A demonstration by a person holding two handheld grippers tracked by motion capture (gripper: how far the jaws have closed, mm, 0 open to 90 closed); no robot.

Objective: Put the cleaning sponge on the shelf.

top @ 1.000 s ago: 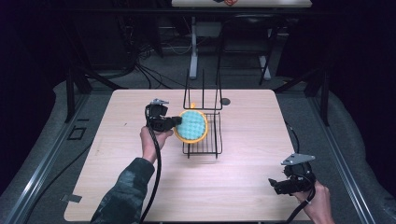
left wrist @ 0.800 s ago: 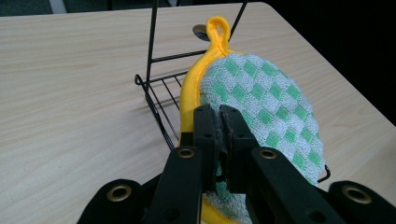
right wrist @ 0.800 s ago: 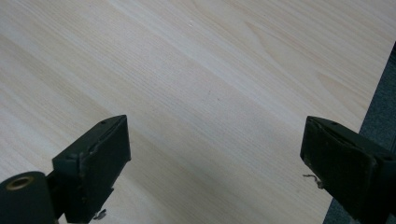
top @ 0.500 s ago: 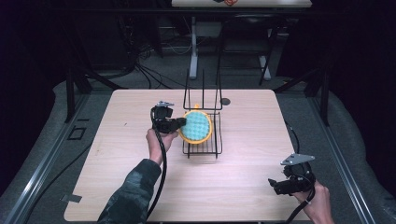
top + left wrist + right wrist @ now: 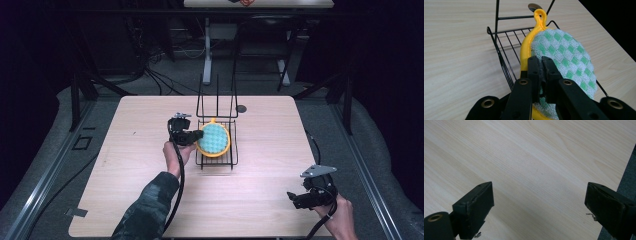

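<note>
Potholder [image 5: 215,139], centre frame, over the wire rack [image 5: 218,156]: soft, light, floppy. Left gripper [image 5: 194,136] fingers pinch its yellow rim, the best hold. Right gripper [image 5: 296,200] fingers spread, lower right above the surface [image 5: 270,150].

A round cloth pot holder [image 5: 564,55] of coarse green-and-white checked weave with smooth yellow fabric edging. A rack [image 5: 506,45] of thin, glossy black wire, probably coated metal. A table [image 5: 536,162] of pale, matt wood-grain. Matt black, slightly scuffed gripper pads [image 5: 475,205].
</note>
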